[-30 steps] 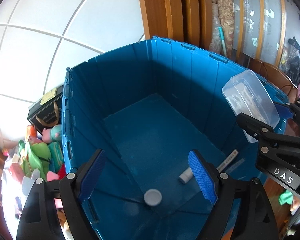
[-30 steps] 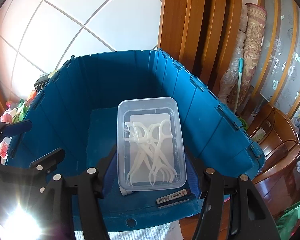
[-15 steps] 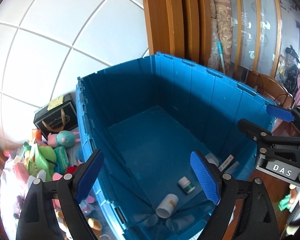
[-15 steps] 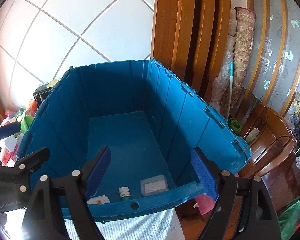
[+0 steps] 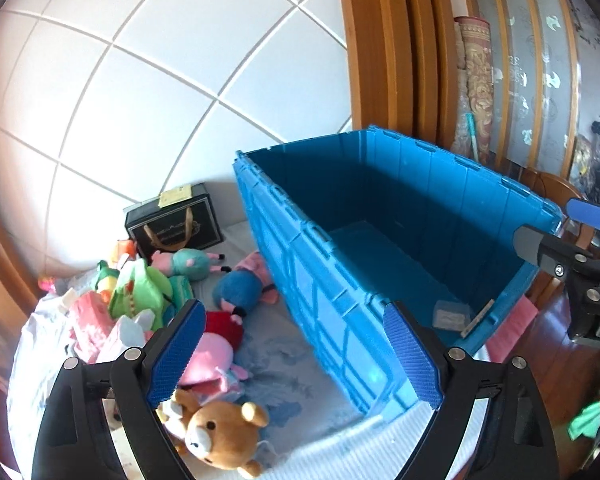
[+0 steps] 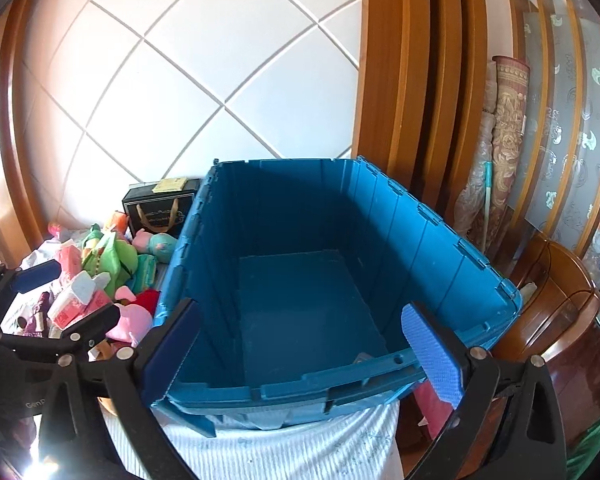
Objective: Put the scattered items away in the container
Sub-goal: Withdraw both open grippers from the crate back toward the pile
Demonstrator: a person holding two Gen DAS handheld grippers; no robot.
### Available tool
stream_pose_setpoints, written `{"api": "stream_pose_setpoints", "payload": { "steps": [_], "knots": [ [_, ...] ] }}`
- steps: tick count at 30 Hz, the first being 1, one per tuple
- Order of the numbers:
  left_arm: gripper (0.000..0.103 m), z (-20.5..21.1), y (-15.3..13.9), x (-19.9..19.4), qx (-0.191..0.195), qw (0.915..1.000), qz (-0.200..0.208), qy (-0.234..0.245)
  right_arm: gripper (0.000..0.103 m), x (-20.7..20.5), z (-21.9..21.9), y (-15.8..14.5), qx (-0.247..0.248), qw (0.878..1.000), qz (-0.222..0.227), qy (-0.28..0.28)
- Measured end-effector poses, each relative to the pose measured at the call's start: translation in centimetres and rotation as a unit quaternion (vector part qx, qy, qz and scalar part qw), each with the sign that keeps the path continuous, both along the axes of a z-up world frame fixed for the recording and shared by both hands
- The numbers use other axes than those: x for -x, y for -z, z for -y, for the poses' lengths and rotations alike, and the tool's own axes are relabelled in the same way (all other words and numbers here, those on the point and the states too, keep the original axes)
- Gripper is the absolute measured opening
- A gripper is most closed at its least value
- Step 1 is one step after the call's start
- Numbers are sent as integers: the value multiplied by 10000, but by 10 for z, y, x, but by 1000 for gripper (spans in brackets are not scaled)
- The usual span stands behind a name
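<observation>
Hovering above the near edge of the bed, beside the blue container (image 5: 400, 216), with both tools empty. Left gripper (image 5: 296, 356) spreading wider, nothing between its blue pads; right gripper (image 6: 300, 356) likewise opening, jaws wide, only the crate's near wall showing behind them.

Sitting on the white ribbed bedcover (image 6: 284, 452), toward its right edge, with a clear lidded box (image 5: 450, 314) and a thin strip (image 5: 478, 318) already lying on the crate floor at the near right corner. Waiting along the left side of the bedcover: the scattered items, namely a brown teddy bear (image 5: 220, 436) nearest the front edge, a pink plush (image 5: 210, 358) just behind it, a blue plush (image 5: 238, 290) close to the crate's left wall, green and pink toys (image 5: 136, 292) further left, and a black gift box (image 5: 176, 226) at the far edge against the wall.

Probably starting the next fetch. Doing it well, judging from this layout:
- Choosing one toy at the pile's near edge, such as the bear, rather than digging into the heap.
- Keeping the jaws fully spread until both pads are straddling the plush body, then closing on the thick middle, not a limb or ear.
- Lifting high enough for clearing the crate's tall left rim before crossing over.
- Keeping the two tools well apart, avoiding a clash over the crate.
- Releasing low over bare floor, away from the clear box.
</observation>
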State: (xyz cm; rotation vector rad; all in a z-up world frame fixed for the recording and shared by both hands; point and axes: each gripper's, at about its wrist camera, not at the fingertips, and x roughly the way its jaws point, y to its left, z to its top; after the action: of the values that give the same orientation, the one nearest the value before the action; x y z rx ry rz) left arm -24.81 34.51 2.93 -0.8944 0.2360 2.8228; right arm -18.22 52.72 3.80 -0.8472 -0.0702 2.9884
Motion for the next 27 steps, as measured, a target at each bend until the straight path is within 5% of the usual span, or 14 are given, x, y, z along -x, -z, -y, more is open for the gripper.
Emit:
{"api": "stream_pose_setpoints", "payload": {
  "steps": [7,16,27],
  "knots": [
    [101,109,18,-38,6,9982,-14,-591,103,-24,83,8,185,9989,-66,-432],
    [101,266,78,-76,113,9895,436,-1372,103,-26,208,63,328,9943,510,-872],
    [101,391,172,-84,42,9637,1314,-2322,103,-1,312,163,343,9765,1498,-1513]
  ]
}}
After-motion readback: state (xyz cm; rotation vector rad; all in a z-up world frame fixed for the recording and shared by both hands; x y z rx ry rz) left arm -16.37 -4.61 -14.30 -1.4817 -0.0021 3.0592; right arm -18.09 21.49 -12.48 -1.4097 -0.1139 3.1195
